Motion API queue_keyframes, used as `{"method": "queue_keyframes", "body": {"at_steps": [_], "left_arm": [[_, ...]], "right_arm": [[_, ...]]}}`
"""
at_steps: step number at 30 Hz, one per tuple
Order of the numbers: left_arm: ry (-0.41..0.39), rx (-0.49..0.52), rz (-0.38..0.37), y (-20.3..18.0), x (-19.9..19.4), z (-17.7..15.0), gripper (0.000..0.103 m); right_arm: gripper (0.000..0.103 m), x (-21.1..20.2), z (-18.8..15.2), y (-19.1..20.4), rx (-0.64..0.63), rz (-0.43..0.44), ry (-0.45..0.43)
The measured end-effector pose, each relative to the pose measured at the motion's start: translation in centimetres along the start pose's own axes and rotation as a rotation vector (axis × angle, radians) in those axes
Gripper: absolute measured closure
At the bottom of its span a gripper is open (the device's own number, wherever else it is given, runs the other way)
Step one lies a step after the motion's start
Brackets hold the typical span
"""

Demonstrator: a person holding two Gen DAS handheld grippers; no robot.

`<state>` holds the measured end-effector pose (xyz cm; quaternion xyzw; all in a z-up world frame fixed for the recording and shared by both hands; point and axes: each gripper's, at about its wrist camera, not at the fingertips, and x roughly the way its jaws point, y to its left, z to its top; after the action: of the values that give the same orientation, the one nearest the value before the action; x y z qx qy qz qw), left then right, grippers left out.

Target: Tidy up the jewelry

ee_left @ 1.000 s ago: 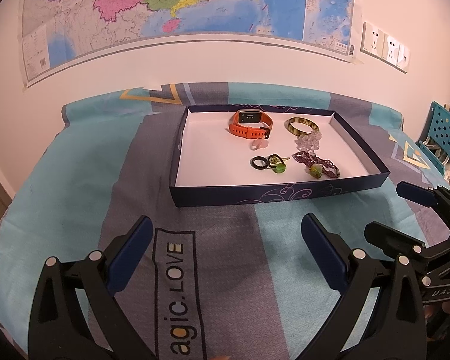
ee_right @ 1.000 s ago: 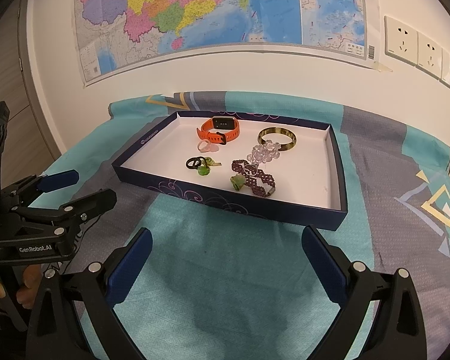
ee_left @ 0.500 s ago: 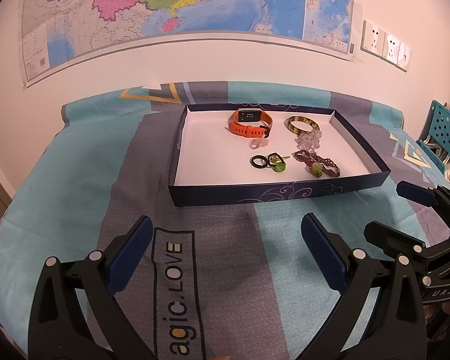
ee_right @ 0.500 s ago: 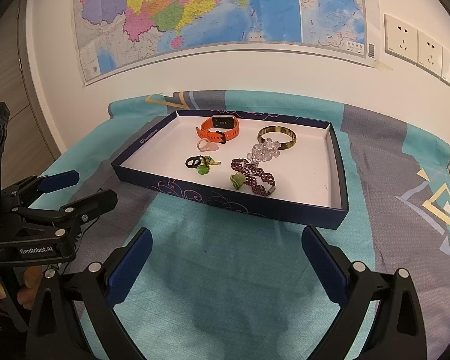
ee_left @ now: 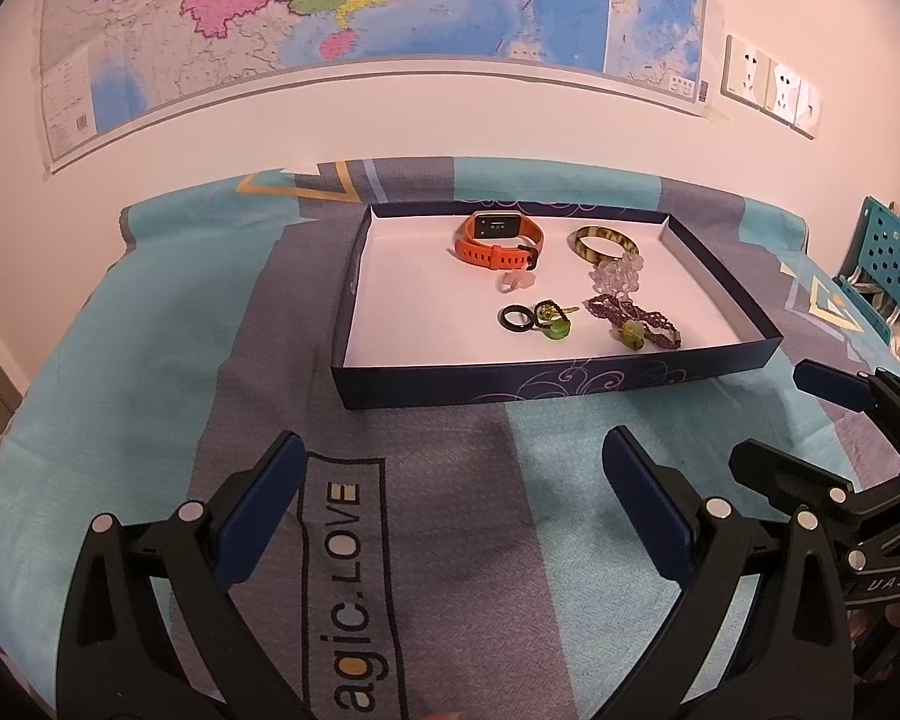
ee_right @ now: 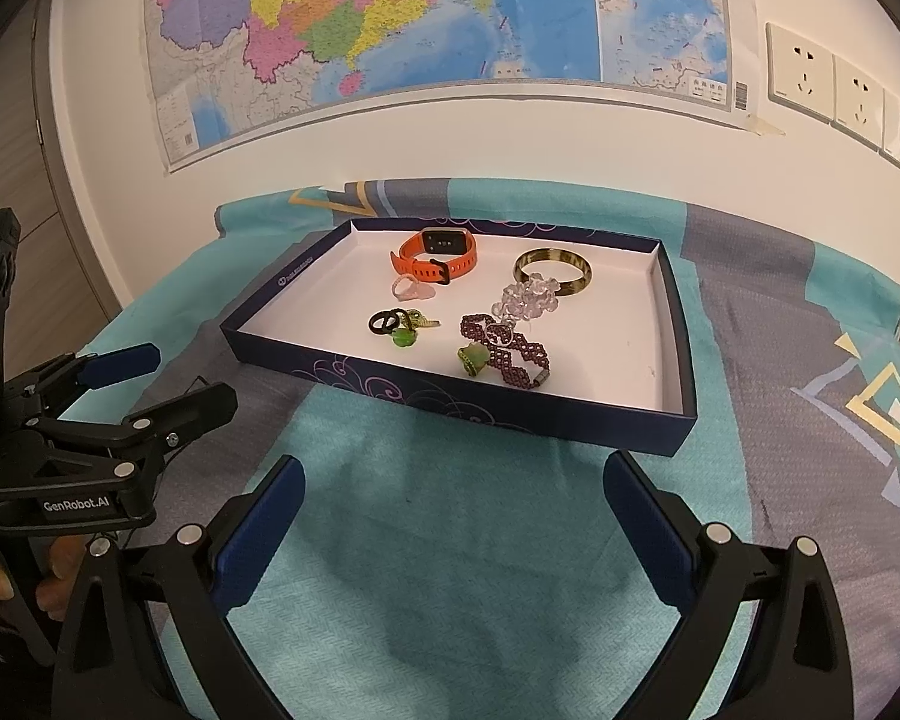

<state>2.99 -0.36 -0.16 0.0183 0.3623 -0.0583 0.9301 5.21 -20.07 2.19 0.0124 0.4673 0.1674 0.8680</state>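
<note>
Hovering over the patterned bedspread, the left gripper has its jaws spread wide with only cloth between them — printed letters on the fabric run up past the left jaw. The right gripper is spread just as wide above a teal patch of the same bedspread, and it grips nothing either.

Ahead of both pairs of jaws, well apart from the fingertips, lies a shallow dark blue tray with a white floor; all the jewelry sits inside it. From the left gripper's jaws, the nearest pieces are a black ring touching a small green charm, straight ahead, and a purple beaded bracelet with a green bead on it, ahead and to the right. Past those lie a pale pink ring and a cluster of clear beads, the beads touching the bracelet's far end. Farthest from the jaws, near the tray's back wall, an orange watch rests beside a brown-and-gold bangle.

Off to the right of the left jaws, the right gripper shows beside the tray's near right corner. In the right wrist view the left gripper sits to the left of the jaws, near the tray.

Beyond the bed, a colored map hangs on the wall, with white sockets to its right.
</note>
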Motion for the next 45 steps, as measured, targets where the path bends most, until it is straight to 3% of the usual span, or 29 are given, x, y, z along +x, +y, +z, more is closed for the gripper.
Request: {"method": "queue_keyframes", "body": {"at_steps": [45], "left_arm": [[0.011, 0.009, -0.004, -0.37, 0.63, -0.06, 0.006]], "right_arm": [[0.007, 0.28, 0.06, -0.55, 0.01, 0.001, 0.005]]}}
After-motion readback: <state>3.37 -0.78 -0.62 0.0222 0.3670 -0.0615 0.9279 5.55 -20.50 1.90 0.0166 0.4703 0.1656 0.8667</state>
